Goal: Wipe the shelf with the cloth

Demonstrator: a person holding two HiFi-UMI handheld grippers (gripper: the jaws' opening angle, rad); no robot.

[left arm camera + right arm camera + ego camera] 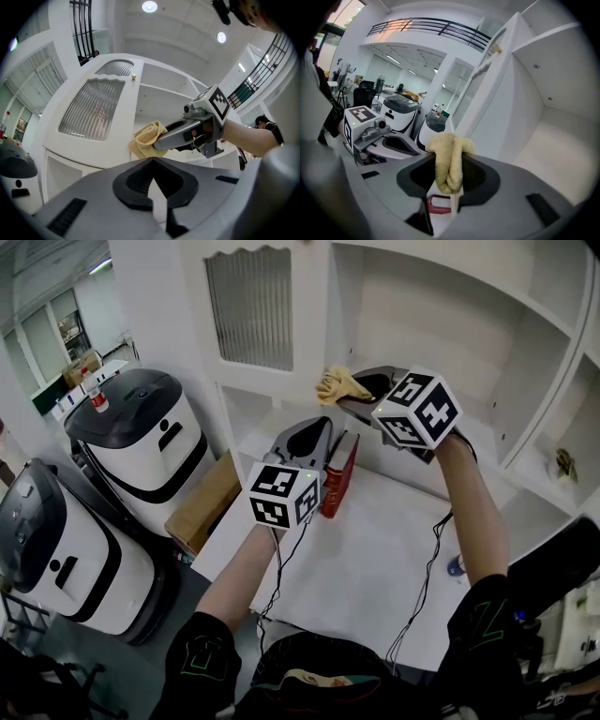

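A yellow cloth (pixel 339 385) hangs bunched from my right gripper (pixel 361 390), which is shut on it in front of the white shelf (pixel 450 343) alcove. The right gripper view shows the cloth (pixel 449 173) folded over the tips of that gripper (pixel 451 157), with the alcove wall just beyond. My left gripper (pixel 312 435) is lower and to the left, shut and holding nothing, above the counter. In the left gripper view its jaws (pixel 152 160) meet at a point, and beyond them are the cloth (pixel 145 139) and right gripper (pixel 164 139).
A red book (pixel 339 474) stands on the white counter (pixel 375 559) below the grippers. A ribbed-glass cabinet door (pixel 248 306) is at upper left. Two white and black machines (pixel 141 442) and a cardboard box (pixel 202 502) stand left. Cables hang from both grippers.
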